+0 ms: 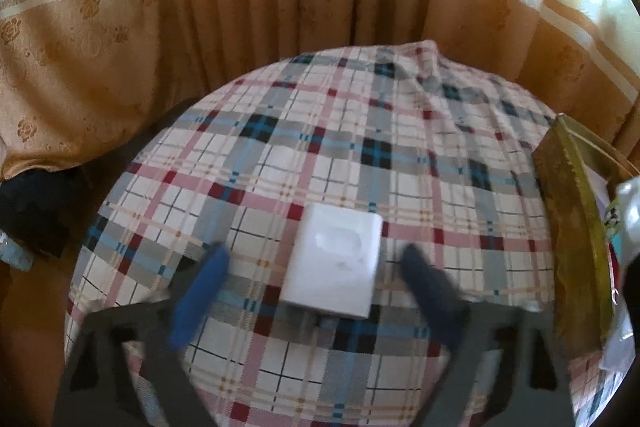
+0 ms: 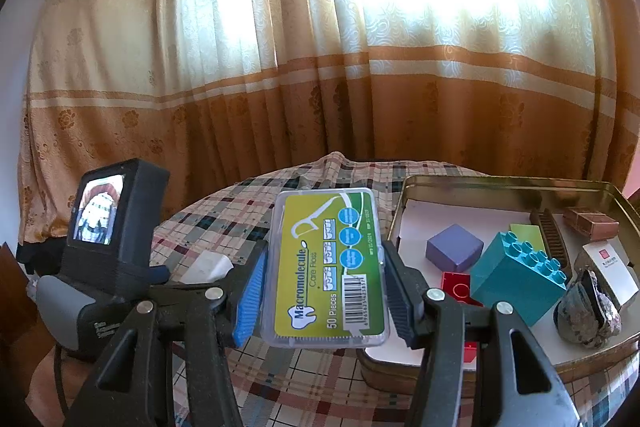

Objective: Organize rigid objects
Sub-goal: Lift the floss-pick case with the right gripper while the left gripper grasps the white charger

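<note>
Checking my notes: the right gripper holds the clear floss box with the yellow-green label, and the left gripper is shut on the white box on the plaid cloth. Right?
Not quite. The left gripper is open around the white box, fingers apart from it, per the left wrist view. The right gripper does hold the clear floss box.

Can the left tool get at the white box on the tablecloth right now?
Probably yes. The left tool is open, its fingers either side of the white box, which lies flat on the plaid tablecloth with nothing visible between them.
</note>
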`<action>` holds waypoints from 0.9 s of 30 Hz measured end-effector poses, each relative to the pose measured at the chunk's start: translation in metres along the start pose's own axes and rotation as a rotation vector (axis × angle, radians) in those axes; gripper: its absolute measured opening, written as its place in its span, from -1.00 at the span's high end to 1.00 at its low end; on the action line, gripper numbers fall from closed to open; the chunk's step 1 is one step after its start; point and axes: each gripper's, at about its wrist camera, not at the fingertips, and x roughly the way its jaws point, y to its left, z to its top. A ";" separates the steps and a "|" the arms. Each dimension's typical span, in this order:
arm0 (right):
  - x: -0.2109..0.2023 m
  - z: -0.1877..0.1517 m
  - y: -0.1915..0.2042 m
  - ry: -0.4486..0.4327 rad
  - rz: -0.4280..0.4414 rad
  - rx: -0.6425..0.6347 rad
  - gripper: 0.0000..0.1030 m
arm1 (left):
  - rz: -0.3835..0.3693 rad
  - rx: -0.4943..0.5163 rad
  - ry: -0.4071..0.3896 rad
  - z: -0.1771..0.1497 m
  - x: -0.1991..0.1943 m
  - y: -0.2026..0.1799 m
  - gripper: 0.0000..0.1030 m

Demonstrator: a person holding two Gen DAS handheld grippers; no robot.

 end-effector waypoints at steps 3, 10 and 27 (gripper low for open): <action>-0.001 0.000 0.001 -0.001 -0.002 -0.001 -0.10 | -0.019 0.028 -0.019 -0.002 -0.005 -0.005 0.28; -0.004 0.000 0.000 -0.019 -0.018 -0.007 -0.10 | 0.007 -0.011 -0.131 -0.015 -0.035 -0.012 0.28; -0.028 0.004 -0.014 -0.121 -0.090 0.016 -0.11 | 0.060 0.057 -0.341 -0.034 -0.087 -0.035 0.28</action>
